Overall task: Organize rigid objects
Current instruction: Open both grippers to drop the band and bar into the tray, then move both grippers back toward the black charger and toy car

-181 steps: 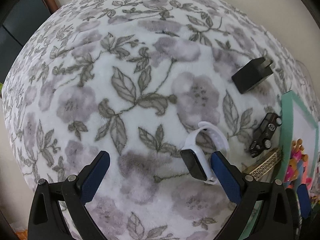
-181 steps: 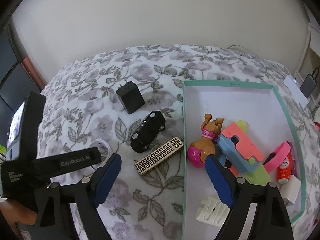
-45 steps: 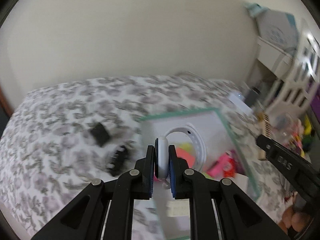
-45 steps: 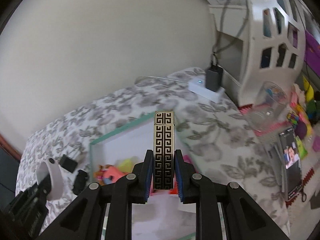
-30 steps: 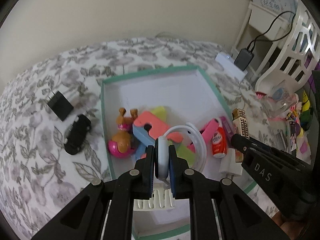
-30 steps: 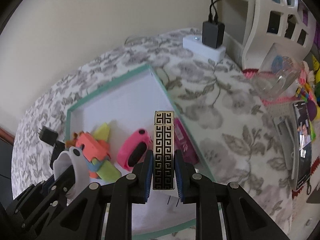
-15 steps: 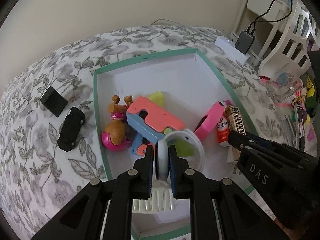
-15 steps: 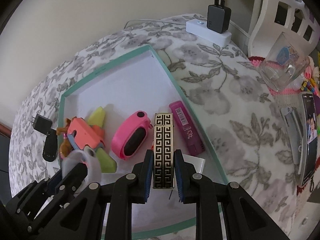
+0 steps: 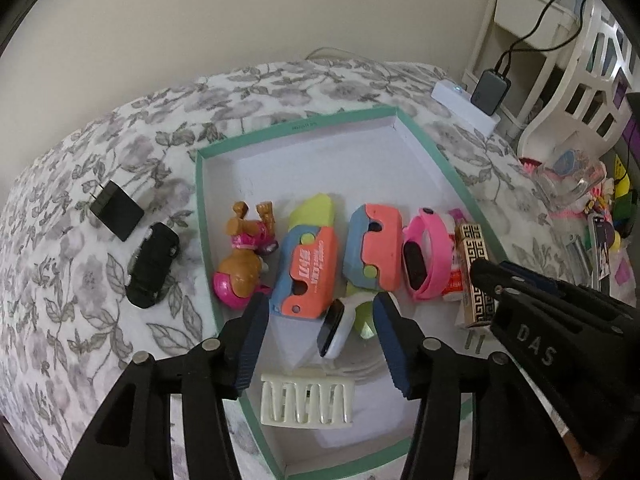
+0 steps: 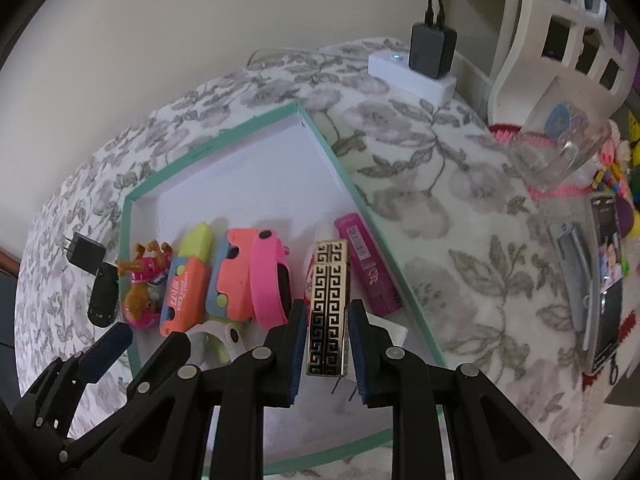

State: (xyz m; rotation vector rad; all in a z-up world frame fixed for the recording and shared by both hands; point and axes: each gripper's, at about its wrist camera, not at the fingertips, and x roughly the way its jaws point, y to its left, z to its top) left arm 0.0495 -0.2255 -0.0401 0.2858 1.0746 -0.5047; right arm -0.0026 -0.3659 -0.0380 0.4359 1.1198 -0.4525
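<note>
A: Left wrist view: the left gripper [image 9: 318, 338] hangs over the box [image 9: 297, 127]. Its jaws have just been opening; the white watch [image 9: 335, 326] lies between them, no pad pressing it, resting on the box floor by the comb [image 9: 306, 399].

B: And the right gripper [image 10: 327, 340]?

A: Clamped on the patterned bar [image 10: 327, 306], held over the box's right side, beside the pink watch [image 10: 270, 284]. Not yet set down.

B: Progress?

A: The dog toy [image 9: 244, 266], two orange-blue pieces and a pink tube [image 10: 366, 264] are already boxed. Outstanding, in my judgement: release the bar, then fetch the charger [image 9: 116, 210] and black car [image 9: 152, 264], both on the bedspread [image 9: 80, 320] left of the box.
</note>
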